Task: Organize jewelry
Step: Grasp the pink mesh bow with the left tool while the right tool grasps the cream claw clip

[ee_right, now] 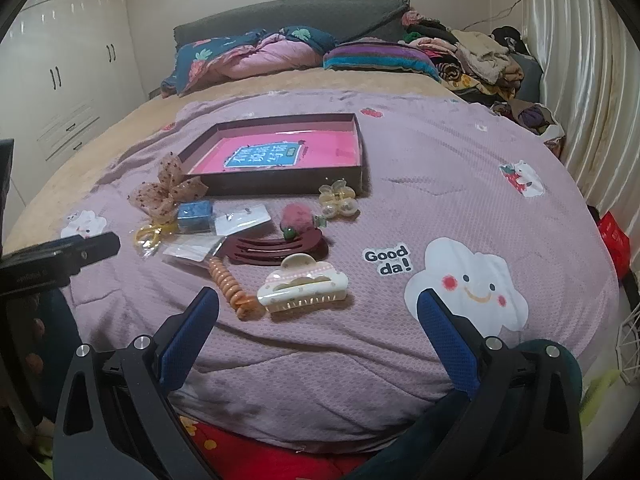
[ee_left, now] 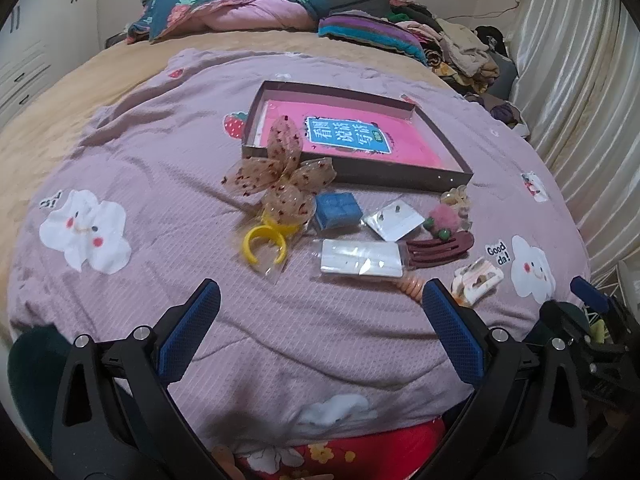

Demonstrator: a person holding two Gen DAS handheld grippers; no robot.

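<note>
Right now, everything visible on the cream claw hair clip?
The cream claw hair clip looks like glossy plastic: scalloped pink-and-cream jaws, a rounded tab on top, a row of teeth facing the camera. It lies on its side on the purple blanket, jaws closed, beside the orange spiral hair tie; whether they touch is unclear. No gripper touches it.

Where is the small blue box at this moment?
The blue box lies on the blanket in front of the tray, between the mesh bow on its left and the earring card on its right.
</note>
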